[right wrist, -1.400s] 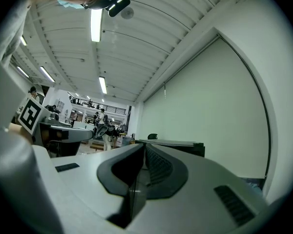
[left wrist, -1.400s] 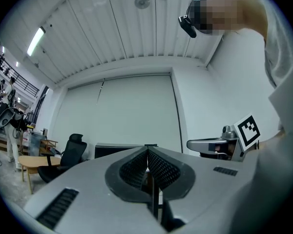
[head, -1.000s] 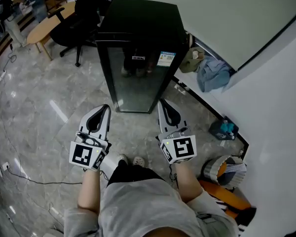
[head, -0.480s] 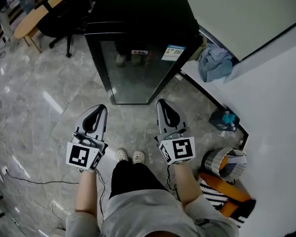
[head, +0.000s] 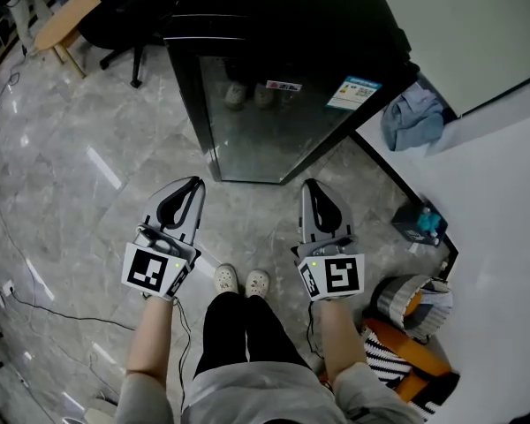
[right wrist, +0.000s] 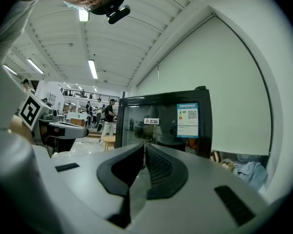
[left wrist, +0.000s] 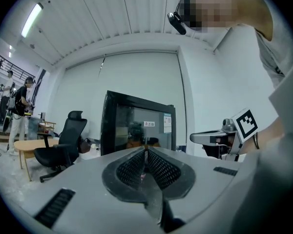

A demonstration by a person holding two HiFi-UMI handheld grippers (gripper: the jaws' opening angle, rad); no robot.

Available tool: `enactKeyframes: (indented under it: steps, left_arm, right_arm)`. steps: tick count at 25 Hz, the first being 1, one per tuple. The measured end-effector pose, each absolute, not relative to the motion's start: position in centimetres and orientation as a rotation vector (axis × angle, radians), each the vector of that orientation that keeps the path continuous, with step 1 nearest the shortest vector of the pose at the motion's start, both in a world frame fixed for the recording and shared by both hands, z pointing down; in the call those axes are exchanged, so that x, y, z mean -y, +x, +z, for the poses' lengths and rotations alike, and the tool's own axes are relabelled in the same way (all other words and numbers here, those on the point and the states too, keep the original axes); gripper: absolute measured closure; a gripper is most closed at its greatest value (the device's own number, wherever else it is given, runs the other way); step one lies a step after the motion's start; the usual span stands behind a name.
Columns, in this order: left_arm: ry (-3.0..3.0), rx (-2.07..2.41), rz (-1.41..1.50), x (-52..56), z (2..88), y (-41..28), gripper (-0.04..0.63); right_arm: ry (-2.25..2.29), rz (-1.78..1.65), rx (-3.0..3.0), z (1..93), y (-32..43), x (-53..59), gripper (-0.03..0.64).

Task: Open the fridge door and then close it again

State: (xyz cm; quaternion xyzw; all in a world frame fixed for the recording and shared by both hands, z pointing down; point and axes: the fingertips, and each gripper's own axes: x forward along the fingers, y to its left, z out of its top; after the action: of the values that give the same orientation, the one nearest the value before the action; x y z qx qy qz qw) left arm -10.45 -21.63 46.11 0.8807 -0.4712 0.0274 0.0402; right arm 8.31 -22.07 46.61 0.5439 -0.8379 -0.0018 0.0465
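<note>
Stood facing the fridge (head: 274, 25), a tall black cabinet with a glass door (head: 265, 122) shut flush in its frame. Held both claws level and pointed at that door from in front of the fridge, well apart from it and touching nothing.

Found the left claw (head: 191, 188) pressed together with nothing between its pads. Read the right claw (head: 312, 186) as closed and empty too.

Placed the left claw toward the fridge's left edge and the right claw toward its right edge, neither plainly nearer. Saw the fridge straight ahead in the left gripper view (left wrist: 136, 126), and ahead and slightly to the right in the right gripper view (right wrist: 161, 123).

Noted the door's long axis as upright, with two stickers (head: 353, 93) high on its right part. Could not make out a handle or the hinge side, only a thicker dark strip down the door's left edge.

Judged the opening as not yet begun. Expected to need a reach forward to one upright door edge, then a pull back away from the fridge.
</note>
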Motion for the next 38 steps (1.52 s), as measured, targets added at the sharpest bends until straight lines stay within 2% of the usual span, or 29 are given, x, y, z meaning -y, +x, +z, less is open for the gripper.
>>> enactKeyframes:
  steps: [9,12,17,29,38]
  left_arm:
    - [2.660,1.454,0.147,24.4,51.2,-12.1,0.573]
    - [2.665,1.428,0.183,26.2,53.0,-12.3,0.495]
    - [2.622,1.443,0.282,30.0,55.9,-13.5,0.455]
    - [2.666,1.456,0.297,37.2,55.2,-14.0,0.399]
    - [2.643,1.447,0.208,38.1,54.6,-13.5,0.398]
  right_arm:
    - [1.612,-0.010,2.560,49.5,6.9,22.7,0.591]
    - [1.600,-0.006,2.552,50.3,6.8,22.8,0.591]
    - [1.601,0.015,2.548,51.2,6.7,22.8,0.591]
    - [1.612,0.069,2.515,53.1,7.2,23.5,0.591]
    - [1.639,0.082,2.500,53.4,8.4,23.9,0.591]
